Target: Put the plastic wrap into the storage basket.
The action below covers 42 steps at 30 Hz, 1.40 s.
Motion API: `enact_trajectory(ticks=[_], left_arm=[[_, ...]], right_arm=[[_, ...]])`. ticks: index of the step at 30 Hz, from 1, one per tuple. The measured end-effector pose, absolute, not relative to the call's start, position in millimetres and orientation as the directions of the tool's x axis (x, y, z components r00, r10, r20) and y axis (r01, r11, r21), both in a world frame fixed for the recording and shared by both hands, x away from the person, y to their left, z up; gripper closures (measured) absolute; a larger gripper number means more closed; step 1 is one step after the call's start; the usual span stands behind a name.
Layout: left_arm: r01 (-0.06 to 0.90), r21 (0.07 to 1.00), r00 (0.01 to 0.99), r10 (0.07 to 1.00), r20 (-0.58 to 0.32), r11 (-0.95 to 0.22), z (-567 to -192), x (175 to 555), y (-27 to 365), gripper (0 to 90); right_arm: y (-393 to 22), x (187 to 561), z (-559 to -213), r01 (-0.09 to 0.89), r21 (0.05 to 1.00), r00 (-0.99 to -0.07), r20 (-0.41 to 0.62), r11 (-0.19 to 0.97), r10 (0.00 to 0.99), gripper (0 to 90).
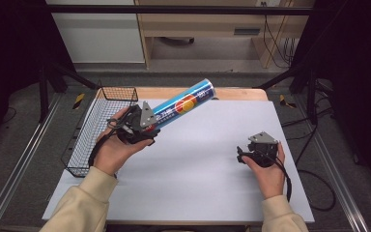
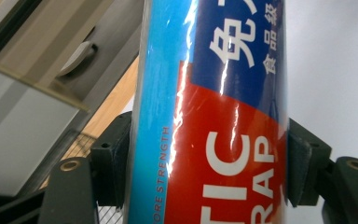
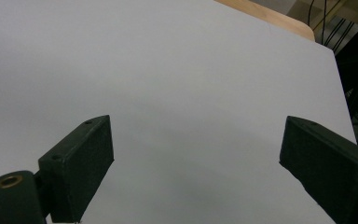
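Left gripper (image 1: pixel 150 126) is held above the left part of the tabletop (image 1: pixel 207 164), just right of the wire basket (image 1: pixel 96 126); its jaws are clamped on the lower end of a long blue tube (image 1: pixel 183 105); the tube carries a red and orange patch and white lettering, and its wrap is glossy. The tube slants up and away to the right from the jaws, its far end over the back edge of the white sheet (image 1: pixel 232 130), near the bare wooden strip (image 1: pixel 236 93); no part of the tube touches the tabletop.

In the left gripper view the tube (image 2: pixel 214 112) runs from bottom to top between the two black pads (image 2: pixel 114 156), each pad pressed against a side of it; mesh of the basket (image 2: pixel 81 144) shows low at left, beyond the left pad.

Right gripper (image 1: pixel 244 153) sits low over the right part of the sheet, in the person's right hand (image 1: pixel 266 166); well apart from the tube. In the right gripper view (image 3: pixel 196 163) the jaws stand wide, with bare white sheet (image 3: pixel 177 84) between them; the wooden edge (image 3: pixel 270 17) shows at the upper right.

The basket stands at the left edge of the tabletop, beside the left hand (image 1: pixel 112 151); I cannot tell what, if anything, lies in it.
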<state>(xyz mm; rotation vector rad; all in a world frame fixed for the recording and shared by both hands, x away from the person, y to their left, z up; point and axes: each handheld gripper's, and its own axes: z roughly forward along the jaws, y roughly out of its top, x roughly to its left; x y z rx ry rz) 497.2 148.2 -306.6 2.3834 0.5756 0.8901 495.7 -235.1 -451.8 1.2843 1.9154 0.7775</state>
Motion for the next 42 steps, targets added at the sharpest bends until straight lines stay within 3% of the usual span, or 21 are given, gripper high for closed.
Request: enact_trajectory(ticks=[7,28,42], left_arm=[[0.287,0.587,0.624,0.613,0.486,-0.757,-295,490,157,30.8],[0.547,0.541,0.427,0.769,0.475,-0.639,-303,488,205,31.1],[0.625,0.536,0.372,0.82,0.435,-0.567,-315,480,241,31.2]], right_arm=[[-232,497,-453,0.52,0.781,-0.256,-0.243,0.345,0.936,9.0],[-238,494,-450,0.516,0.805,-0.248,-0.187,0.293,0.95,8.2],[-239,492,-448,0.525,0.805,-0.246,-0.166,0.276,0.955,9.1]])
